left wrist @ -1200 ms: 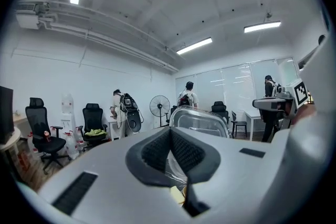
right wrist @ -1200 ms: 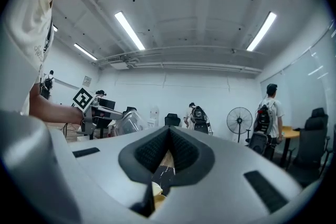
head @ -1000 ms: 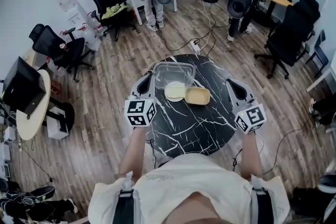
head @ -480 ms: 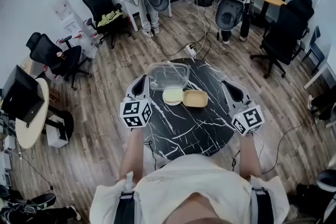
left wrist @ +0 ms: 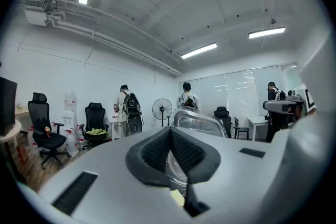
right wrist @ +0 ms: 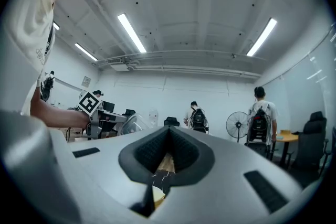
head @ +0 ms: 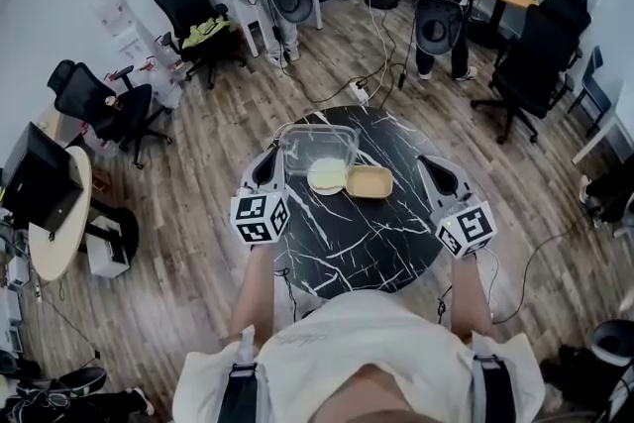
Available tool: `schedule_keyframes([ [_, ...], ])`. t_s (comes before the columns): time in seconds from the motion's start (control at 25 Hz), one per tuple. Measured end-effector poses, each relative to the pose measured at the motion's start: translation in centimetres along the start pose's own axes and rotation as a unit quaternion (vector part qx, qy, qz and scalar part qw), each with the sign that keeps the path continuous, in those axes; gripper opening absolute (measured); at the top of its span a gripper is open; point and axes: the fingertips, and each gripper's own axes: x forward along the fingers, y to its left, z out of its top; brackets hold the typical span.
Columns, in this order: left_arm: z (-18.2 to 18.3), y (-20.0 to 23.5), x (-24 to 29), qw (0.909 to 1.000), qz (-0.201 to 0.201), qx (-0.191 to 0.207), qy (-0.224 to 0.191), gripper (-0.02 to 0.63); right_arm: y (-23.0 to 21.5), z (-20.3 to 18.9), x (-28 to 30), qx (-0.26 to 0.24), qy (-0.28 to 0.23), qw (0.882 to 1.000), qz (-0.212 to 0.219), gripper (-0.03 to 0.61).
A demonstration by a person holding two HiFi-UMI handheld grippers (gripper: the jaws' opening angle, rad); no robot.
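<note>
Left claw (head: pixel 267 163): pressed together, empty, at the 10 o'clock rim of the round black marbled desk (head: pixel 367 248), just beside the clear container (head: pixel 318 147).
Right claw (head: pixel 436 170): pressed together, empty, at the 2 o'clock rim.
Clear container: 11 o'clock on the desk, against a pale round plate (head: pixel 327 177).
Tan square dish (head: pixel 369 181): at the plate's 3 o'clock, touching it.

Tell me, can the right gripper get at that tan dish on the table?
Probably yes. The right gripper hovers by the right edge of the table, and only bare marble lies between it and the tan dish.
</note>
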Motion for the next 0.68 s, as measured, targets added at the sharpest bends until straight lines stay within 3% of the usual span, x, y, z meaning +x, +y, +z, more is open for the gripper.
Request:
schedule_keyframes([
  [0.68, -1.6, 0.2, -1.2, 0.9999, 0.002, -0.003, 0.010, 0.017, 0.4, -1.2, -0.9, 0.020, -0.001, 1.000, -0.006, 0.006],
])
